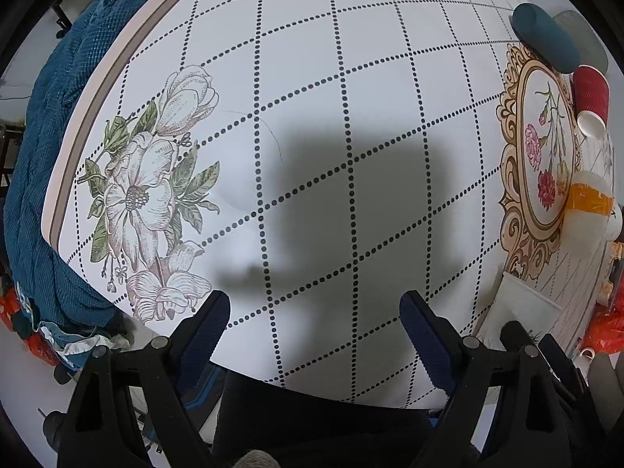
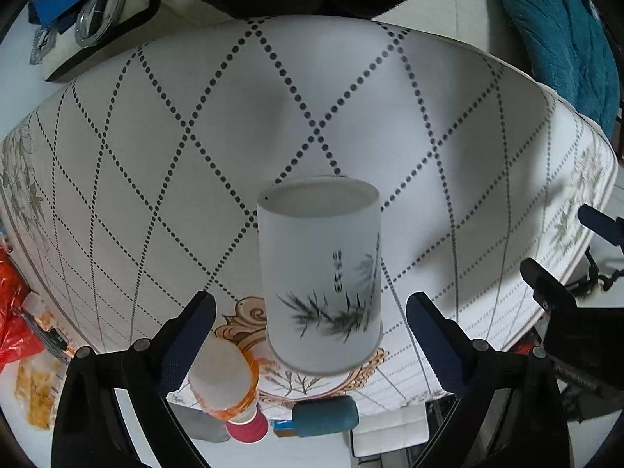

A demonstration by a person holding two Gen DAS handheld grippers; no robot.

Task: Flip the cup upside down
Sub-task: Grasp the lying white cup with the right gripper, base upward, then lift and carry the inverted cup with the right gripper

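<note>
In the right wrist view a white paper cup (image 2: 321,273) with a grey-black leaf print stands on the white dotted tablecloth (image 2: 195,89), its flat closed base facing the camera and its wider rim on the cloth. My right gripper (image 2: 312,312) is open, its two fingers on either side of the cup and apart from it. My left gripper (image 1: 314,312) is open and empty over bare cloth (image 1: 312,78), its shadow on the cloth ahead. The white cup does not show in the left wrist view.
A red ribbed cup (image 1: 591,99), a dark teal cylinder (image 1: 546,37) and a white cup with an orange band (image 1: 587,204) stand at the table's right side; they also show low in the right wrist view (image 2: 224,382). A blue blanket (image 1: 58,136) lies beyond the left edge.
</note>
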